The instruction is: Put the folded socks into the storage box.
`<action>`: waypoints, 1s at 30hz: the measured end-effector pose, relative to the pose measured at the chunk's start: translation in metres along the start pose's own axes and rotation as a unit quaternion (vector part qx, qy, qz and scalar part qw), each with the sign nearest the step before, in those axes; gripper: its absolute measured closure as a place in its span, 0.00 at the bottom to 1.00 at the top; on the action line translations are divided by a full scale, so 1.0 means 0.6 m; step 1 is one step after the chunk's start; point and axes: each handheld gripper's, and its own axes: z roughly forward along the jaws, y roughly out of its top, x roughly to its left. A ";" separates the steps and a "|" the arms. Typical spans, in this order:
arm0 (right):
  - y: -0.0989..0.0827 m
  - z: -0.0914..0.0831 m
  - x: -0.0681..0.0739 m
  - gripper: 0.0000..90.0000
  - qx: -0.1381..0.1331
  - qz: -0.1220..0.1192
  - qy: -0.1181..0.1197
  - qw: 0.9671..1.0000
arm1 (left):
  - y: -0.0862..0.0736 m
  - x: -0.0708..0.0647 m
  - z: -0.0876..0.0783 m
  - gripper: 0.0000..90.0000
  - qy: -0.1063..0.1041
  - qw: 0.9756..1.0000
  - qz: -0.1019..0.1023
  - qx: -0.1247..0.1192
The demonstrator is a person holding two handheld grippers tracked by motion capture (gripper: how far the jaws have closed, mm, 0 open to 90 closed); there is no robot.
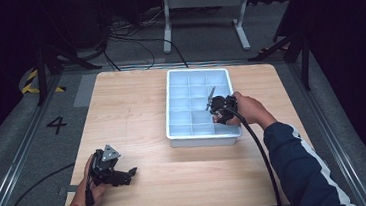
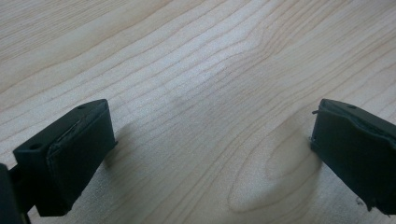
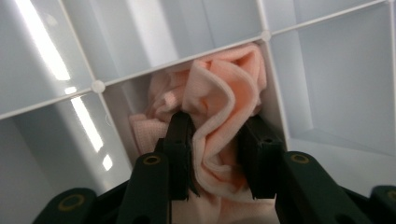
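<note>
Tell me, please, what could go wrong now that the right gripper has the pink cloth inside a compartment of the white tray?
1. The pink cloth lies bunched between the jaws of the right gripper, so it may catch on a pad and lift back out when the hand withdraws.
2. The cloth rises to the divider and may spill into the next compartment.
3. The light-looking white tray could shift if the gripper pushes its walls.

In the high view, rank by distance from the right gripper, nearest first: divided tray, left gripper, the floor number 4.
1. Divided tray: the right gripper is inside it.
2. Left gripper: near-left of the table.
3. Number 4: on the floor, far left.
</note>
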 end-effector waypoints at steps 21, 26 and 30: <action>-0.027 -0.038 -0.010 0.67 -0.074 0.042 0.009 0.996 | 0.000 0.000 0.000 0.00 0.001 1.000 0.000 0.001; -0.040 -0.040 -0.010 0.69 -0.099 0.060 0.008 0.993 | 0.000 0.000 0.000 0.00 0.001 1.000 0.001 0.000; -0.049 -0.041 -0.011 0.68 -0.121 0.076 0.010 0.990 | 0.000 0.000 0.000 0.00 0.001 1.000 0.001 0.000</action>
